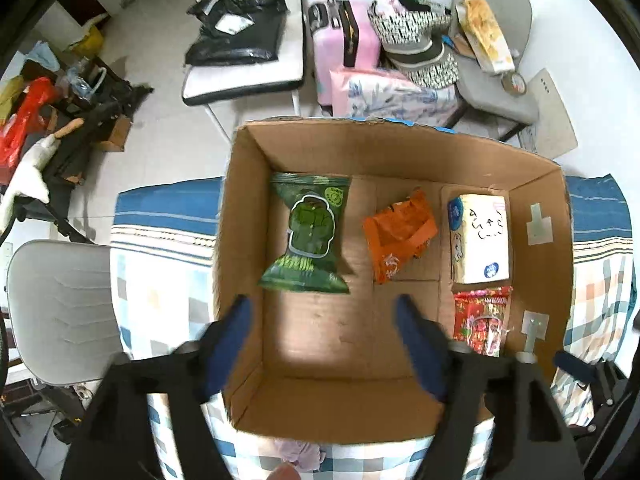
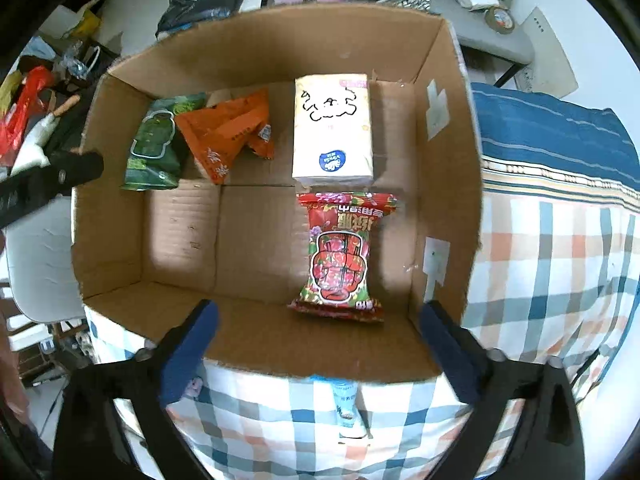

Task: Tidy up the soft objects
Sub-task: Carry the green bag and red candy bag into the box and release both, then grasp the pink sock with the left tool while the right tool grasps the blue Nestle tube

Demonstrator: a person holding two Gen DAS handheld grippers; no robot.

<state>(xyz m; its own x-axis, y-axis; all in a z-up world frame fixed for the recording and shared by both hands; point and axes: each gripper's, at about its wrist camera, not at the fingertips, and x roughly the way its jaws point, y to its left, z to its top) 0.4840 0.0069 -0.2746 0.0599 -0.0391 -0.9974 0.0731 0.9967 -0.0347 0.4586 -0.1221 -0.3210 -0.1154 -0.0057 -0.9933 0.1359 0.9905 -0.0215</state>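
Both grippers, left gripper [image 1: 324, 308] & right gripper [image 2: 320, 320], spread, empty; 4 soft packs already in cardboard box [image 2: 256, 344], e.g. red pack [image 2: 340, 256] near right, task looks nearly done

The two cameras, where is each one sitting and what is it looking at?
Left wrist: on the left gripper, looking down into the cardboard box; both blue fingers show, spread open.
Right wrist: on the right gripper, over the box's near edge; its open fingers show.
Shared: the box, green packet, orange packet, tissue pack, red packet.
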